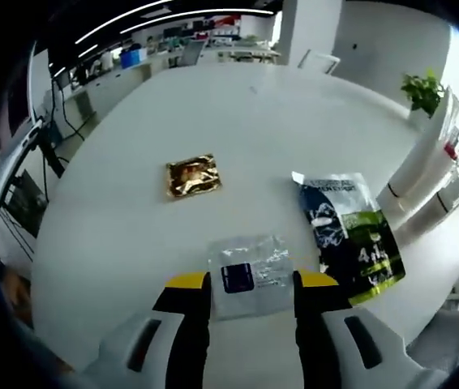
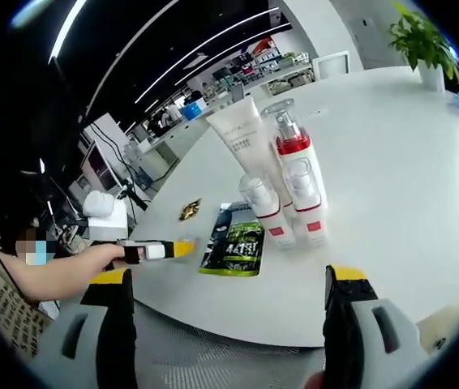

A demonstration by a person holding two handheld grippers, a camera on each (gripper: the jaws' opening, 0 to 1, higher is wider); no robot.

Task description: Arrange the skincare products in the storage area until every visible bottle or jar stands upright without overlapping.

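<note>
Your left gripper (image 1: 252, 282) hangs with jaws apart over a clear sachet with a dark label (image 1: 250, 273) on the white table (image 1: 132, 219). Beyond lie a dark-and-green pouch (image 1: 349, 235) and a gold packet (image 1: 191, 176). Your right gripper (image 2: 231, 279) gapes wide, holding nothing. Past it, well apart, a small bottle (image 2: 265, 211), a red-collared pump bottle (image 2: 301, 180) and a white tube (image 2: 244, 138) stand upright, close together.

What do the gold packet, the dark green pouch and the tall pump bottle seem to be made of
Gold packet: likely metallic foil, since it is shiny and crinkled. Dark green pouch: probably glossy printed plastic film, lying flat with glare. Pump bottle: seemingly hard white plastic with red bands and a clear cap over the pump.
</note>
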